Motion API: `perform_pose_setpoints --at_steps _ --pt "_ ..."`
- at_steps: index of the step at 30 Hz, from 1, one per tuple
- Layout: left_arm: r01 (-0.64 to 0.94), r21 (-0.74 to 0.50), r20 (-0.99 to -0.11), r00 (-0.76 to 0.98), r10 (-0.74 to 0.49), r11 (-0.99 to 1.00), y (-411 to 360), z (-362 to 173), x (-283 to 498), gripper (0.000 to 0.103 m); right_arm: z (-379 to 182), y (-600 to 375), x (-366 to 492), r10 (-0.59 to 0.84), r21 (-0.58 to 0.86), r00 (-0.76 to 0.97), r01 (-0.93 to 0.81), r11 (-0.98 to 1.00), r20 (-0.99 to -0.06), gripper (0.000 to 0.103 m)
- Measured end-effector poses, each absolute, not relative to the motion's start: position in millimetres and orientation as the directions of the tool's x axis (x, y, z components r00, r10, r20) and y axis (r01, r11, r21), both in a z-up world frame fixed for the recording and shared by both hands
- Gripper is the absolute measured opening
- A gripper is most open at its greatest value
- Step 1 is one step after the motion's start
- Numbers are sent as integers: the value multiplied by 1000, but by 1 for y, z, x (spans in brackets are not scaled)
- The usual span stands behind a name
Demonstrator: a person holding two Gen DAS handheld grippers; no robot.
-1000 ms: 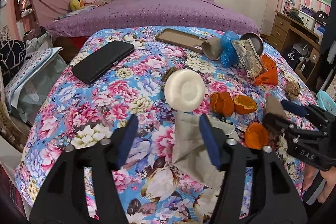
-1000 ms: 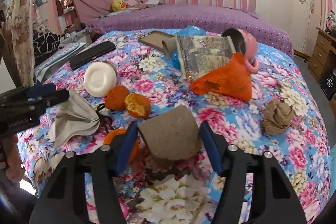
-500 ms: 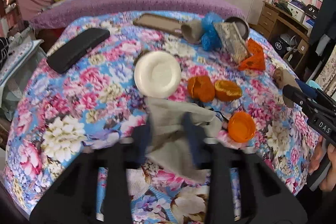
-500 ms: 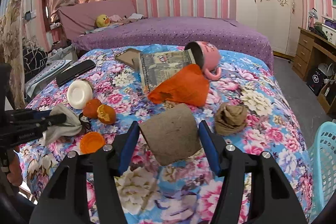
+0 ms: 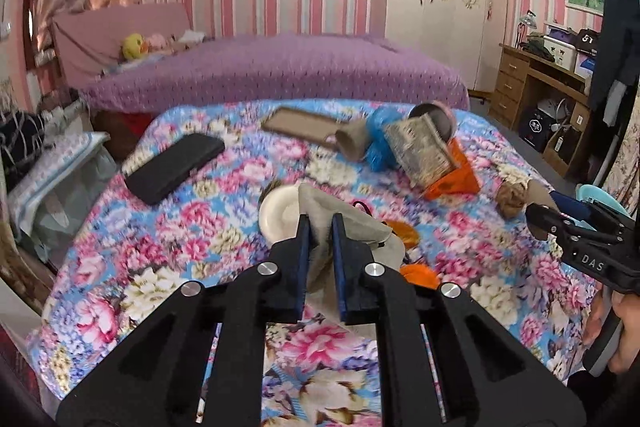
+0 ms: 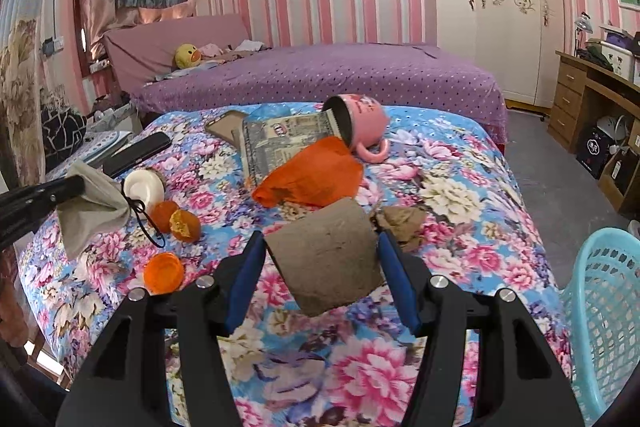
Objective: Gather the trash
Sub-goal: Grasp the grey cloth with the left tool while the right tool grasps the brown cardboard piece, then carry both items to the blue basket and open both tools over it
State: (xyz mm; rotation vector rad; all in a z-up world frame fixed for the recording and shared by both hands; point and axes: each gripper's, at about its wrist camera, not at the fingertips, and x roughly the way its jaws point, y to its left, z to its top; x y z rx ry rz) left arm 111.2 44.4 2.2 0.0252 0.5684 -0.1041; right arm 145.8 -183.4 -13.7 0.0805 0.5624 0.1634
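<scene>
Left claw [image 5: 319, 223] closing on grey face mask [image 5: 352, 227], right claw [image 6: 322, 247] gripping cardboard tube [image 6: 326, 261], turquoise basket [image 6: 600, 307] beside bed.

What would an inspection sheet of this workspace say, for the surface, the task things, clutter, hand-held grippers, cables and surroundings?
Surface: floral bedspread, crowded.
Job's things: grey cloth and cardboard piece, both gripped; orange peels, orange lid, orange bag.
Clutter: pink mug on its side, black case, white disc.
Grippers: left hand-held gripper closing on the cloth; right hand-held gripper clamps the cardboard.
Cables: thin black cord by the peels.
Surroundings: turquoise basket, purple bed, wooden desk.
</scene>
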Motion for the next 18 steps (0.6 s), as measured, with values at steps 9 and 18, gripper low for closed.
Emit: perform_pose_setpoints --at_steps 9,18 --pt "78 -1 -518 853 -67 997 4 16 97 10 3 -218 130 155 148 867 -94 984 -474 58" --pt "60 -19 -511 857 -61 998 -42 16 93 10 10 -281 107 40 112 886 13 994 -462 58"
